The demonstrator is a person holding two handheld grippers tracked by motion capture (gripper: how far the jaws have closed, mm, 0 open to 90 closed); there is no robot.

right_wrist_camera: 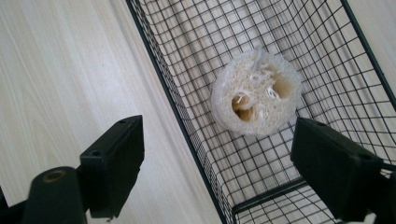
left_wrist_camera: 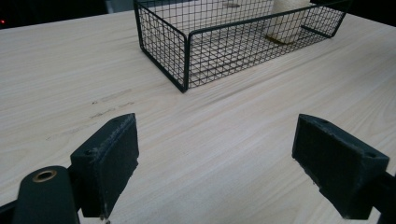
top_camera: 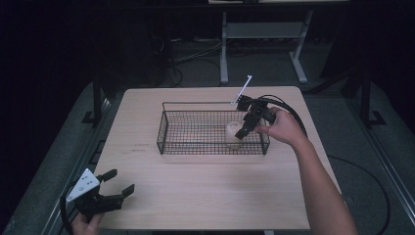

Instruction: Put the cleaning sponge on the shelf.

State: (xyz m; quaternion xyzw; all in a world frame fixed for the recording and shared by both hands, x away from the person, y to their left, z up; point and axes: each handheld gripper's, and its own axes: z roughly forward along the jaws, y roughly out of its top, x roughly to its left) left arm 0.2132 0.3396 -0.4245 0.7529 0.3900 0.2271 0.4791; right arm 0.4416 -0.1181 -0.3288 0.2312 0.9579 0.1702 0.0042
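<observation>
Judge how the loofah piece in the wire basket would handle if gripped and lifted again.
The loofah piece looks fibrous, with open holes through it, so it is probably very light and would give a little under the pads. Its rough weave should resist slipping. It stands on a flat end in the wire basket; tipped onto its round side, it might roll.

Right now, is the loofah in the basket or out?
In. The loofah sits on the basket floor near one end, wire walls around it, nothing gripping it.

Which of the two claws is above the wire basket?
The right claw: it hangs open over the basket's right end, above the loofah piece. The left claw is at the table's near-left corner.
</observation>
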